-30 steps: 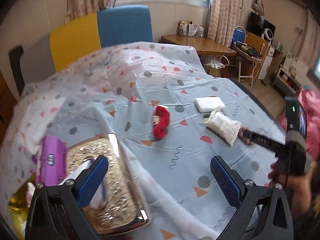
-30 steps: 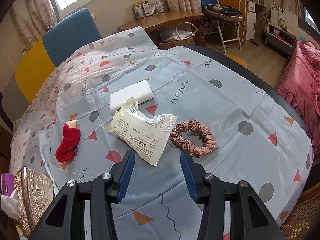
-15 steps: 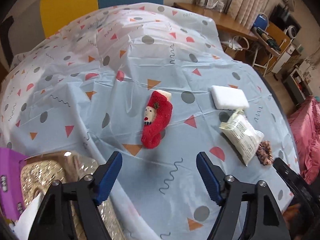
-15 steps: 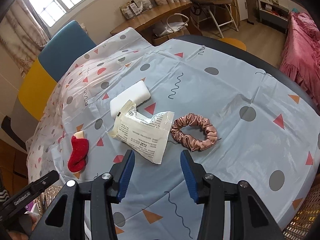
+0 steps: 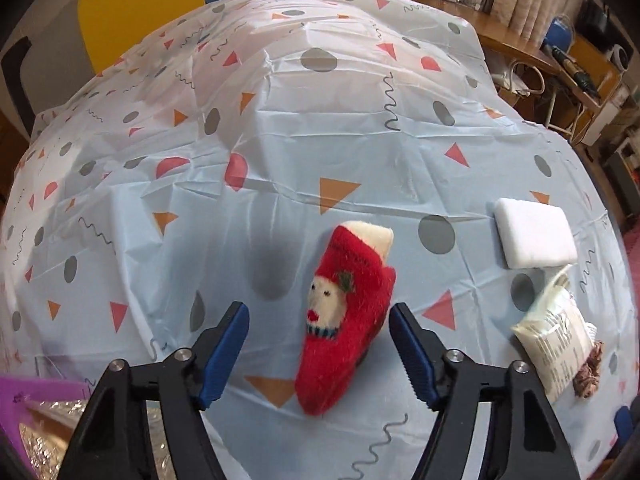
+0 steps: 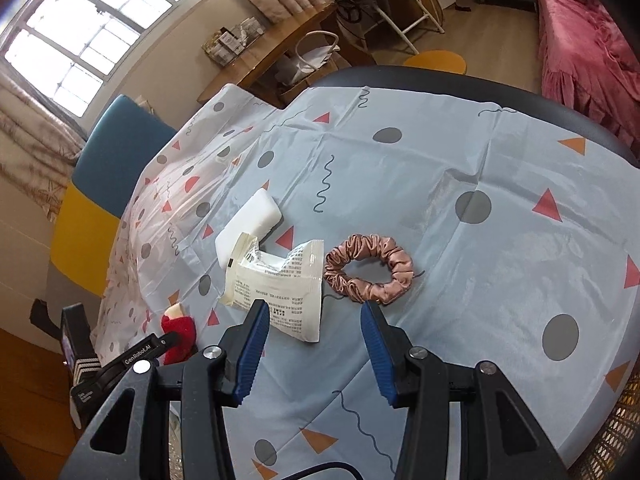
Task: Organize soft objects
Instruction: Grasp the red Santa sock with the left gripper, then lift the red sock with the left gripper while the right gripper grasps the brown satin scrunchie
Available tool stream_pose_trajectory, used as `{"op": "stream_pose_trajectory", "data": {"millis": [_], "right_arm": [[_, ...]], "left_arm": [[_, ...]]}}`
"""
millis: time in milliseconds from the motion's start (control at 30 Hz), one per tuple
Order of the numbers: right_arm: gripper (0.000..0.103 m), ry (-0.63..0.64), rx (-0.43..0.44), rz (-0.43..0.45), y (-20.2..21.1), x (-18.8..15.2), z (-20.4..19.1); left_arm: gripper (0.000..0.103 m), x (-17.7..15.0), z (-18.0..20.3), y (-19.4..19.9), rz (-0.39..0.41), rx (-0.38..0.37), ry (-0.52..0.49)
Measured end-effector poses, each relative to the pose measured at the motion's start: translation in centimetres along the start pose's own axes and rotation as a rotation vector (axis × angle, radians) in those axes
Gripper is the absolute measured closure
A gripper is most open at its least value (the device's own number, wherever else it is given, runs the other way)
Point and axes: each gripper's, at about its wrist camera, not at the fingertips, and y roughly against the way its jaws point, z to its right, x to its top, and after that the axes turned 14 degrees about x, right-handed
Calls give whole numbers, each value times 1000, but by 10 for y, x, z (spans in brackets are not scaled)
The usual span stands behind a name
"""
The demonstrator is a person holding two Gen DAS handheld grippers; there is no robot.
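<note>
Straddling red sock (image 5: 346,320) on patterned tablecloth (image 5: 360,128), left gripper (image 5: 318,354) fingers spread, just narrowing, untouching, sock nearer than before; right gripper (image 6: 310,346) fingers apart, empty, near scrunchie (image 6: 368,268) and white packet (image 6: 276,284).

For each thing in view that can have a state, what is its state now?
left gripper: open, jaws just closing, astride the sock, not touching
right gripper: open, empty
red sock: lying flat
packet: lying flat, crumpled
pink scrunchie: lying flat
white sponge: lying flat
</note>
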Motion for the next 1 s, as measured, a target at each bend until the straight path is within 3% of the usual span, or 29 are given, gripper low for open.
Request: {"op": "stream_pose_trajectory", "data": {"millis": [100,167,200,267,533,700,833,1000], "right_arm": [[55,-45,12,32,6,3,8],[55,-54,14,31,6,4,10],[55,-52,14,25,4,4,10],[55,-48,7,12,1,2,9],[55,-132,22,77,13,8,28],[55,-124,-37,84,11,11,33],[55,-76,-107,32,-2,11,33],[55,154,-239,-112,-29,1,7]], "left_arm": [[43,4,9,-12,-23,0,-11],[59,3,12,-20,-48,-12,-10],[59,1,14,-22,-50,-12,-12],[78,-1,18,-17,-31,-15,-45],[80,-40,26,15,-8,-91,-118],[80,-84,32,41,19,-137,-153],[80,-122,30,62,47,-183,-163],[80,-168,24,71,53,-229,-205]]}}
